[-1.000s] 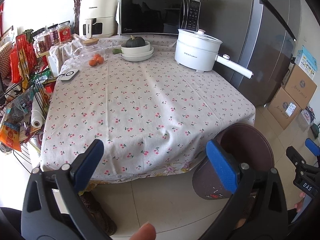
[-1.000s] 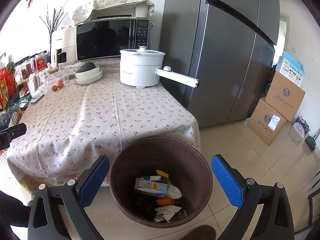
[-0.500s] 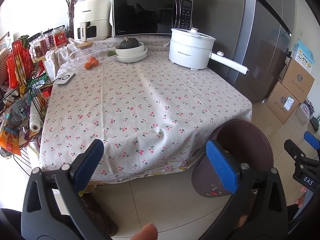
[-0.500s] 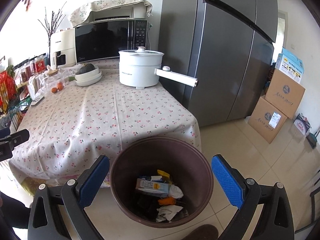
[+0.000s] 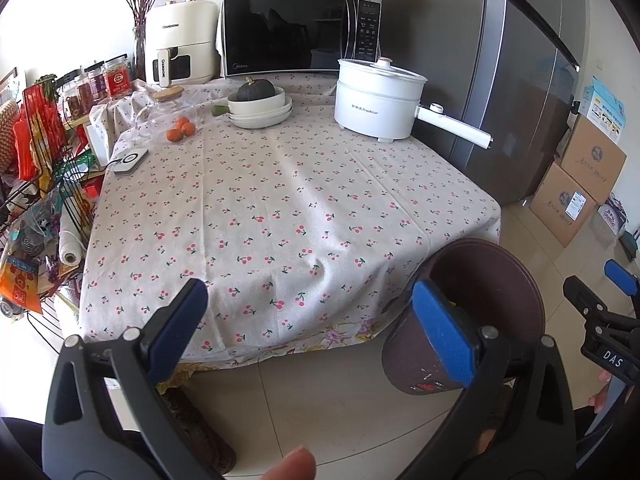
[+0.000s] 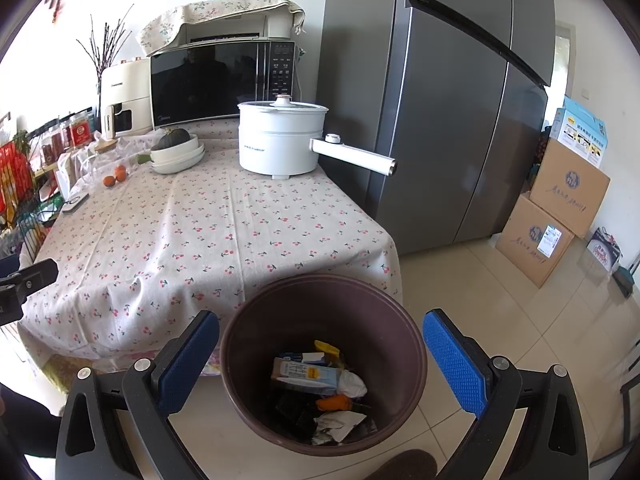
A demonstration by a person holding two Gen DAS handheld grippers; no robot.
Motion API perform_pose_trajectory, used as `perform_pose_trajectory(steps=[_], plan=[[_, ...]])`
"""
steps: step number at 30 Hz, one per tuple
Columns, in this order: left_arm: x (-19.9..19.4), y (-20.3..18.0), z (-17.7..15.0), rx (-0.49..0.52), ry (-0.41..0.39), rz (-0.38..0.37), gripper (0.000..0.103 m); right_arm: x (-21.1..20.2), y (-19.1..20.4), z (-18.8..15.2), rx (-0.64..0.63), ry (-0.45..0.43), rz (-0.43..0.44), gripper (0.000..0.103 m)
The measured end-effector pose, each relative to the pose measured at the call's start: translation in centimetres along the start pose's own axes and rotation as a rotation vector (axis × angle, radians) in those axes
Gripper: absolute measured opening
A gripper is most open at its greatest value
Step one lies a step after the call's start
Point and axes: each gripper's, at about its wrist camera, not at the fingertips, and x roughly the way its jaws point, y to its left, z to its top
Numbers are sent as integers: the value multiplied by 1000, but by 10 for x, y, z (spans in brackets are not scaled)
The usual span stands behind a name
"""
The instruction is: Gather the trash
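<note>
Right gripper (image 6: 320, 354) hovering wide open over brown trash bin (image 6: 248, 364); bin sitting on tiled floor beside cherry-print tablecloth (image 6: 200, 232), holding carton (image 6: 306, 375), crumpled paper (image 6: 338, 424), wrappers.

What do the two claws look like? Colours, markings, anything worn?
Both look alike: the left claw and right claw each have a black plastic frame with triangular cut-outs and silver rivets, and two fingers faced with blue textured pads. In the left view, the right claw's frame carries white "DAS" lettering. No cables show. Clothing is too dark and cropped to tell.
</note>
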Motion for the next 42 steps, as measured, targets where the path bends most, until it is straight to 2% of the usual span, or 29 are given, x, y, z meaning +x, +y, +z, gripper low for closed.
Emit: perform_pose_trajectory(steps=[42], plan=[[-2, -10, -7, 21, 10, -22, 102, -7, -12, 2, 48, -41, -19, 103]])
